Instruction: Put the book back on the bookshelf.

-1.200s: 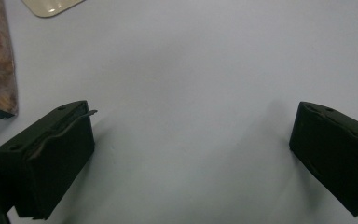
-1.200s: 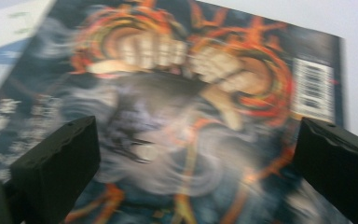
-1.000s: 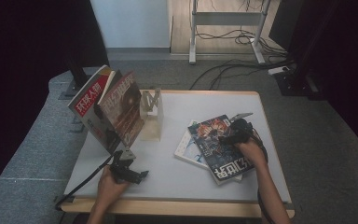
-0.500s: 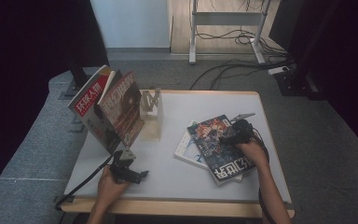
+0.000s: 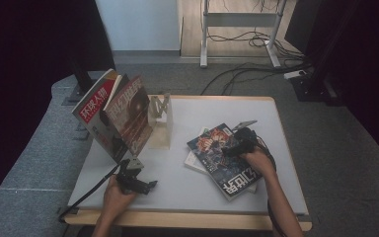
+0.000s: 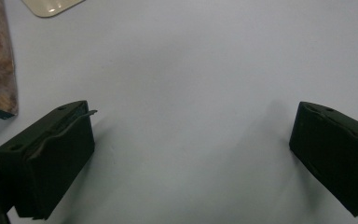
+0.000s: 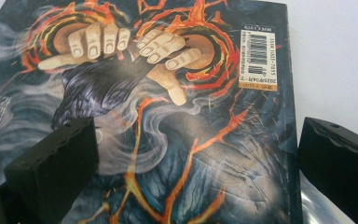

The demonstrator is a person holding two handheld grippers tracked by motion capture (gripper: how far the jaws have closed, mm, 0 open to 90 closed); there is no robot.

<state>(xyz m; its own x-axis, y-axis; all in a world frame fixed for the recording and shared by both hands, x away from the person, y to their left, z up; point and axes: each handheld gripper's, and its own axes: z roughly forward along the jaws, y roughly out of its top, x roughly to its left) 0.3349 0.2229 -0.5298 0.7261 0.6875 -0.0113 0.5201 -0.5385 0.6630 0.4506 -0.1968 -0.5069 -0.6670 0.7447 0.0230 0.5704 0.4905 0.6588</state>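
Magazine (image 7: 168,140) flat under the right hand-held gripper (image 7: 196,158) (jaws wide apart, one at its edge).

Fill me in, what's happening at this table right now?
A person works two grippers at a white table. The right gripper hovers open over a dark magazine lying flat on another one. The left gripper is open over bare table near two magazines leaning against a stand. Nothing is gripped yet.
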